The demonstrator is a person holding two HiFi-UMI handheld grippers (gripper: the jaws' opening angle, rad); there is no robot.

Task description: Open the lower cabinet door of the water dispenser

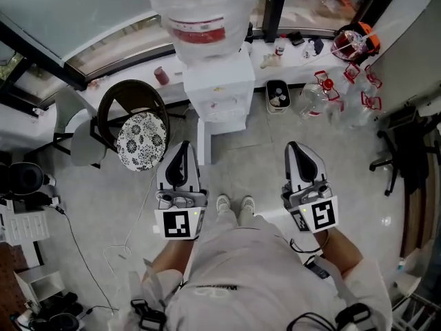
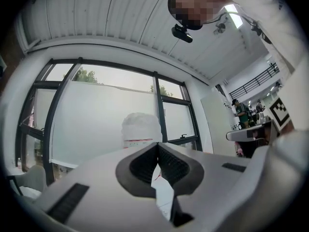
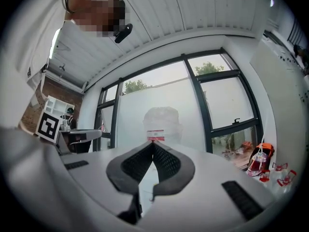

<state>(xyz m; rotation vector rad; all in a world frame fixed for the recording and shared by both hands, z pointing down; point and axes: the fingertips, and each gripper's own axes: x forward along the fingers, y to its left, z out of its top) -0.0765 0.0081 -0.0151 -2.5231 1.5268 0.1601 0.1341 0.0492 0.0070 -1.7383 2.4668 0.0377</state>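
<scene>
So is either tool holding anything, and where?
Nothing is held: the left tool and the right tool are both shut on nothing, clear of the water dispenser.

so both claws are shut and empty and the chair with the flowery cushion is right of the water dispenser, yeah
No, the chair stands left of the water dispenser, as the head view shows. The left claw and right claw are indeed shut and empty.

Grey tiled floor is lying open before the white water dispenser; a black cushioned chair is crowding its left.
</scene>
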